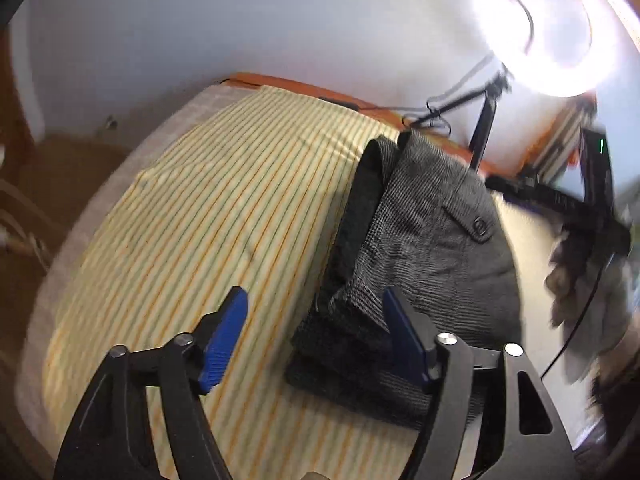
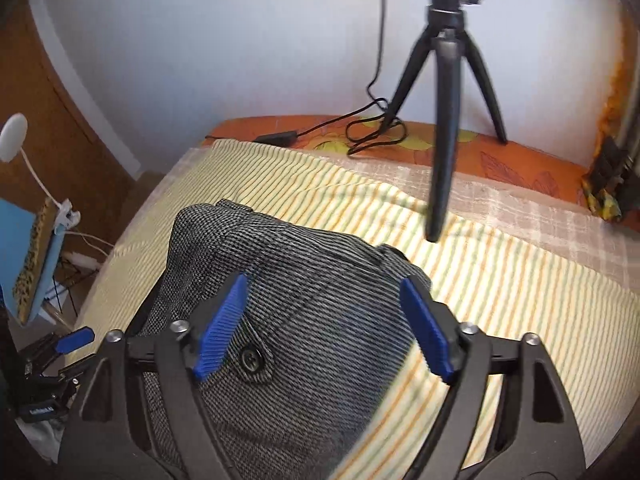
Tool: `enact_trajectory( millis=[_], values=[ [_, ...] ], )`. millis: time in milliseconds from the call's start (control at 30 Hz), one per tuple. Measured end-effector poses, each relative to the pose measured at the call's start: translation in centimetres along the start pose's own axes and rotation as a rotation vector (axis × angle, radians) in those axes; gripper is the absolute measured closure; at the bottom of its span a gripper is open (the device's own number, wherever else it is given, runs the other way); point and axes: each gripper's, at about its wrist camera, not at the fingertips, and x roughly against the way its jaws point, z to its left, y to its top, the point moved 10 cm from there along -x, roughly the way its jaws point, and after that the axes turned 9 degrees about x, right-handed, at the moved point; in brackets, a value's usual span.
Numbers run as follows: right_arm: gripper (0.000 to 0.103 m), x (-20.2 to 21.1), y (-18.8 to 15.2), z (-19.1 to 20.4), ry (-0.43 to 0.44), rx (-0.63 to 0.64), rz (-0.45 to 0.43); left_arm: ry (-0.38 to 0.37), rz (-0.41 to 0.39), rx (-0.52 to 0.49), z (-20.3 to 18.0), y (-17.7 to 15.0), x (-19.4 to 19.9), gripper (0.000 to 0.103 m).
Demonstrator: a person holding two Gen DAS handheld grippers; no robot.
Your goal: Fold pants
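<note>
The grey checked pants (image 1: 424, 248) lie folded into a compact stack on the striped yellow sheet (image 1: 224, 216), with a buttoned back pocket on top. My left gripper (image 1: 316, 336) is open and empty, just left of the stack's near corner. In the right wrist view the pants (image 2: 304, 312) fill the lower middle, and my right gripper (image 2: 324, 320) is open and empty, hovering over the pocket button. The left gripper's blue pad shows at the far left in the right wrist view (image 2: 74, 339).
A black tripod (image 2: 444, 120) stands on the sheet beyond the pants, with a cable (image 2: 360, 128) on the orange bedding (image 2: 500, 156) along the wall. A bright ring lamp (image 1: 544, 28) glares at the upper right. The bed edge (image 1: 80, 240) drops off at the left.
</note>
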Motion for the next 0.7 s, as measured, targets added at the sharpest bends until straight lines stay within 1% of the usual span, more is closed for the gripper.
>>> enact_trajectory(
  millis=[33,133,200,233,267,333,467,533,633,700],
  values=[
    [0.019,0.2,-0.4,-0.4,0.019,-0.017,0.009,-0.024,0.014,0.043,0.1,-0.4,0.3,0.032],
    [0.019,0.5,-1.6,-1.7,0.077,-0.089,0.030,-0.079,0.066,0.115,0.4,-1.8,0.6,0.031],
    [0.019,0.7,-2.2,-2.5,0.135,-0.155,0.031,-0.134,0.111,0.195,0.6,-2.9,0.5,0.031],
    [0.019,0.6,-2.4,-2.8,0.174,-0.196,0.031,-0.174,0.141,0.264,0.7,-3.5,0.2,0.031],
    [0.019,0.5,-2.6,-3.1,0.213,-0.235,0.031,-0.196,0.156,0.306,0.9,-3.8,0.1,0.031],
    [0.019,0.3,-2.9,-3.3,0.259,-0.287,0.030,-0.212,0.171,0.376,1.3,-4.2,-0.4,0.031],
    [0.019,-0.3,-3.4,-3.3,0.324,-0.338,0.031,-0.240,0.159,0.435,1.4,-4.5,-0.4,0.031],
    [0.019,-0.7,-3.6,-3.0,0.339,-0.338,0.038,-0.242,0.171,0.449,1.2,-4.6,-0.4,0.031],
    [0.019,-1.5,-4.0,-2.3,0.360,-0.334,0.055,-0.227,0.166,0.461,0.9,-4.8,-1.2,0.031],
    [0.019,-2.0,-4.3,-1.8,0.361,-0.339,0.059,-0.241,0.177,0.473,0.4,-4.8,-2.0,0.031]
  ],
)
